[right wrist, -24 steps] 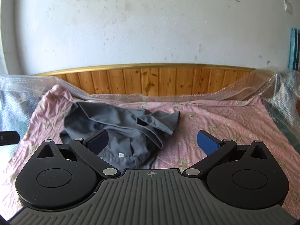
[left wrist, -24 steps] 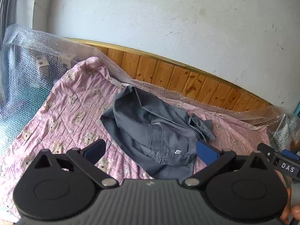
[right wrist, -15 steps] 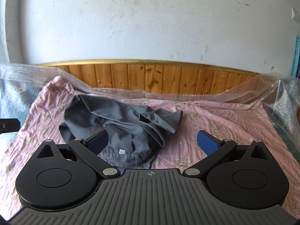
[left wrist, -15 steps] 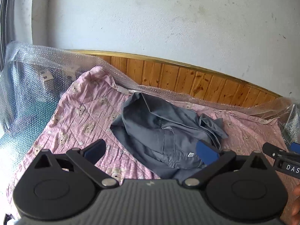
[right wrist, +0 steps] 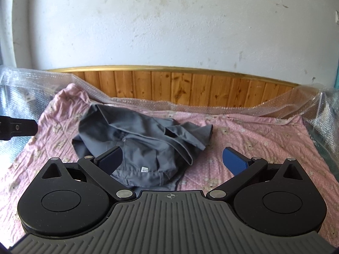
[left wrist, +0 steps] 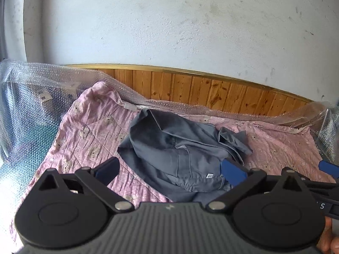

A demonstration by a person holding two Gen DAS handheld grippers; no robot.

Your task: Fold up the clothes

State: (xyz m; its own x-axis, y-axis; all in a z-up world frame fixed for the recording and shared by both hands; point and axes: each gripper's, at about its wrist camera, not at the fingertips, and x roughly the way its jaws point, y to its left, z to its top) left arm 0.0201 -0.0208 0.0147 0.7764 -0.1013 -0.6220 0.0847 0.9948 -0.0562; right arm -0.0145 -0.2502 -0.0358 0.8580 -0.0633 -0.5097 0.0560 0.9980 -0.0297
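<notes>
I'm looking down over a bed covered by a pink quilted sheet printed with small bears, backed by a low headboard of vertical wooden planks with a brass-coloured rail and edged with clear bubble wrap.

On the sheet lies the thing I have to fold: a crumpled grey work shirt of plain woven cloth, bunched into a heap, not spread. It sits toward the headboard side of the bed and left of the sheet's middle as the right wrist view shows it. Its long axis, as far as I can judge from a heap, runs from the upper left near the headboard down toward me, with a sleeve or flap thrown out to the right.

My left gripper has its jaws spread as wide as they go, nothing between them, and the shirt lies straight ahead and below, framed between the two fingers. My right gripper is equally wide apart and empty, but the shirt is ahead and to its left, mostly behind the left finger, with bare sheet in front of the right one.

So I judge the left hand better lined up on the garment's body, and the right hand closer to the loose sleeve end.

Smallest landmark: a white label at the near hem.
</notes>
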